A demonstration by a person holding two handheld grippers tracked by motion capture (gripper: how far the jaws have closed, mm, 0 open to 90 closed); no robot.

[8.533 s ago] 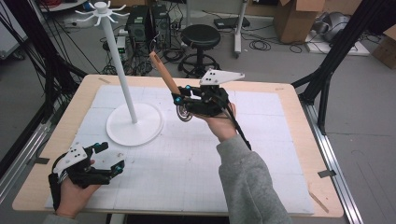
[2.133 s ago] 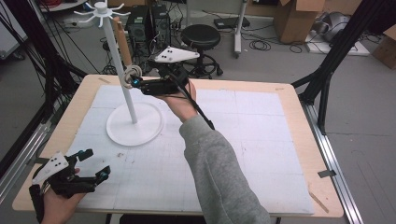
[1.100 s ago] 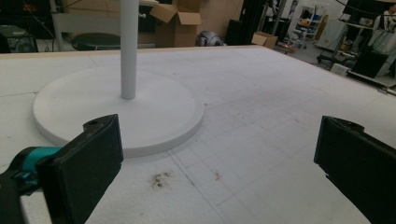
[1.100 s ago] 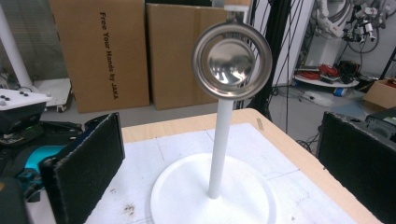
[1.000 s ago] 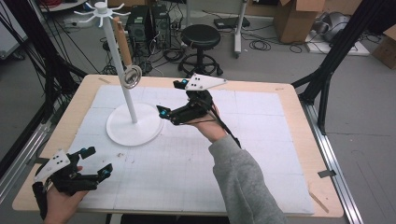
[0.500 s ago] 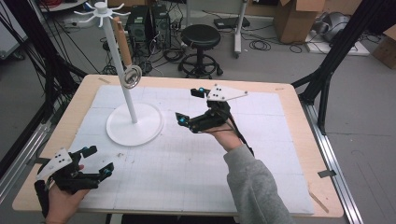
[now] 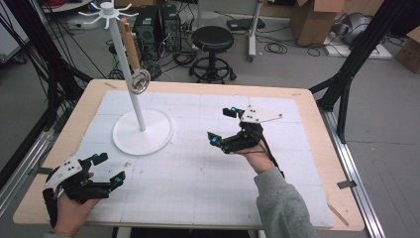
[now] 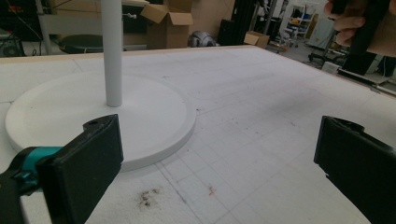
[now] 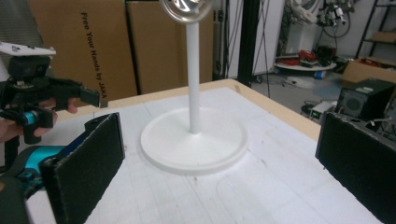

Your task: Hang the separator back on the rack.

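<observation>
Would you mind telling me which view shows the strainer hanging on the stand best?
The high view: the whole strainer shows there, wooden handle up at the stand's hooks, round bowl beside the pole. The right gripper view catches just its metal bowl at the top edge. The left gripper view gives the stand's pole and base.

ahead of the right gripper (image 7: 221,127), black with teal fingertips and a pale grey top plate, stands the white stand (image 7: 142,130); its hanging strainer (image 7: 140,82) is shiny silver with a tan wooden handle. the mat (image 7: 198,168) below shows a faint grey grid on white, rimmed by the light wood table (image 7: 317,124).
</observation>
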